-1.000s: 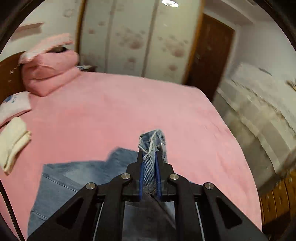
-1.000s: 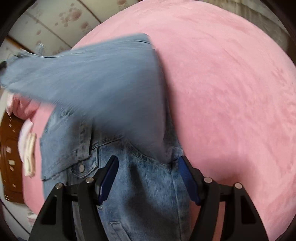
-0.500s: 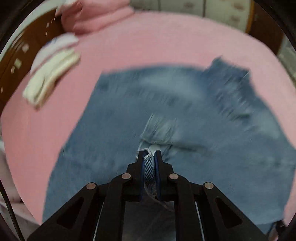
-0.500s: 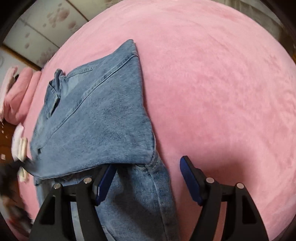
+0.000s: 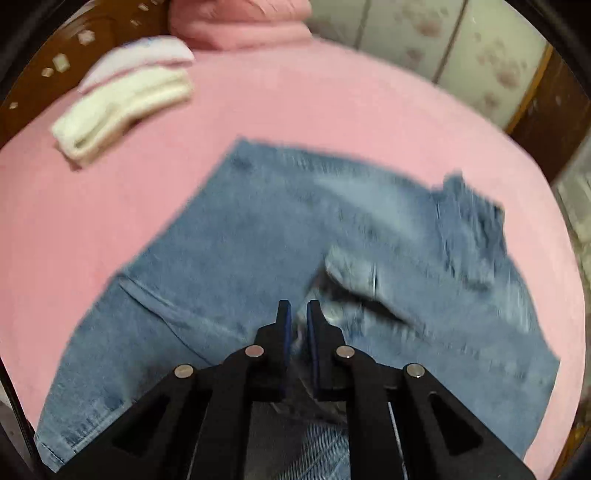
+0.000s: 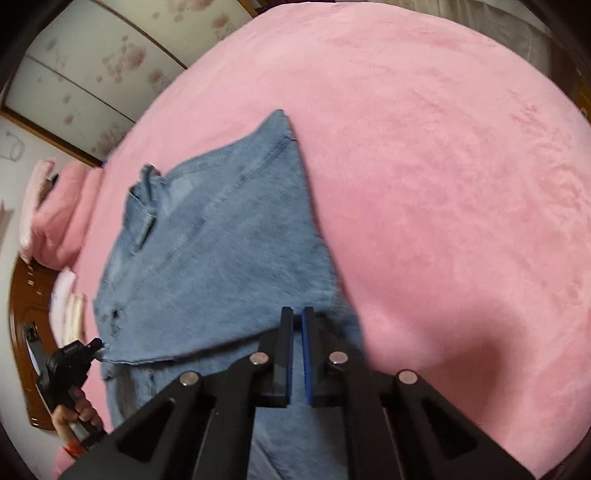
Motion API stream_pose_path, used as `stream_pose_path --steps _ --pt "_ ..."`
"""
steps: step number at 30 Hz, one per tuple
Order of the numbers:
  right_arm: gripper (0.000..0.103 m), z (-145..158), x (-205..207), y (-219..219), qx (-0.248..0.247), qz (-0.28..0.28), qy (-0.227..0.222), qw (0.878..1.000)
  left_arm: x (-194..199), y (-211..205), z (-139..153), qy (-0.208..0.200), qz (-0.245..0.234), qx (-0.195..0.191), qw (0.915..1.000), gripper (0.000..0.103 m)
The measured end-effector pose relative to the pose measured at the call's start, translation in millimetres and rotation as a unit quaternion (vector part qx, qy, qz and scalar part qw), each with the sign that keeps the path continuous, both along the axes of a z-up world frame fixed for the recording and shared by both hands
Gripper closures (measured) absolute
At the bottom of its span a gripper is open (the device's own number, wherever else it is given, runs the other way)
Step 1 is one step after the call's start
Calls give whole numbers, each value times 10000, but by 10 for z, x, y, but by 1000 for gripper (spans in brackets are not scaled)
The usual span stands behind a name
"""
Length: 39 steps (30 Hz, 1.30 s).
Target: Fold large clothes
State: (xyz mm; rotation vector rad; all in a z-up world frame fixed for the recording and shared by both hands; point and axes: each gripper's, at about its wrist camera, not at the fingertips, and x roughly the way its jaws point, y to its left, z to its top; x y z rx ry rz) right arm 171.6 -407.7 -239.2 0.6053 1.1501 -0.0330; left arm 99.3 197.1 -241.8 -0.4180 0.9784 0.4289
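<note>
A blue denim jacket (image 5: 258,240) lies spread on the pink bed (image 5: 332,110). One part is folded over the body (image 6: 221,258). My left gripper (image 5: 298,310) is low over the jacket, its jaws closing on a thin edge of denim next to a pale cuff (image 5: 351,273). In the right wrist view the left gripper (image 6: 98,345) pinches the folded layer's near corner, with a hand (image 6: 77,410) on its handle. My right gripper (image 6: 297,317) sits at the fold's lower right edge. Its jaws are closing to a narrow slit with denim in it.
A folded white towel (image 5: 122,107) and pink folded bedding (image 5: 240,22) lie by the wooden headboard (image 5: 55,62). Flowered wardrobe doors (image 5: 461,55) stand behind the bed. Bare pink cover (image 6: 443,184) stretches to the right of the jacket.
My left gripper came down from high over the bed with the sleeve, which now lies across the jacket. My right gripper's jaws went from wide apart to nearly together.
</note>
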Motion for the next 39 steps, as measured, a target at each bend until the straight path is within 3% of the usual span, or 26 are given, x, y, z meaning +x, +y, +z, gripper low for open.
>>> stream_pose_path --steps 3,7,10,14,17,19,22,24,25,27,29,31,32,33,36,38,39 --pt "99 22 126 153 24 172 -170 9997 -3 136 133 -227 202 70 9995 98" --pt "99 -8 227 313 118 450 -199 9987 20 239 73 173 244 -132 9995 98" --pt "100 -198 317 475 498 648 197 9965 -3 37 29 420 -227 -559 9973 97" --pt "103 -320 410 892 1138 1119 336 9866 12 -527 -113 719 -1288 -1398 9791 97" --pt "103 -329 484 1291 1266 1572 220 9792 84 -934 -330 993 -1763 -2063 9573 97" --pt "103 -413 541 1500 1196 1824 334 9754 190 -1185 -511 1431 -1933 -2135 9469 97" --pt "103 -467 583 1524 1084 1969 347 9738 240 -1272 -637 1681 -1818 -1873 9506 97" --pt "103 -427 577 1279 878 1748 279 9803 214 -1131 -649 1607 -1637 -2065 9512 97" --pt "103 -402 555 1089 726 1510 200 9857 176 -997 -645 1563 -1490 -2013 9554 98" --pt "103 -374 467 591 150 773 226 9966 104 -760 -654 1527 -1278 -1896 9615 100" --pt "103 -368 345 64 -89 119 271 9995 11 -468 -689 1523 -945 -1905 9652 102" --pt "103 -290 264 -217 -666 -329 357 9966 -49 -280 -707 1401 -673 -2264 9615 102" --pt "103 -260 250 -287 -1273 -472 590 9890 -75 -217 -682 1378 -485 -2150 9656 102" --pt "103 -220 224 -377 -1507 -581 597 9851 -73 -206 -654 1366 -448 -2033 9685 102" --pt "103 -23 104 -520 -850 -1091 14 9904 -37 -325 -568 1381 -641 -1770 9724 102" --pt "103 98 124 -329 -264 -856 -492 9948 14 -462 -524 1308 -933 -1979 9670 102" --pt "103 101 175 -197 20 -603 -581 9965 45 -576 -510 1267 -1145 -2204 9603 102"
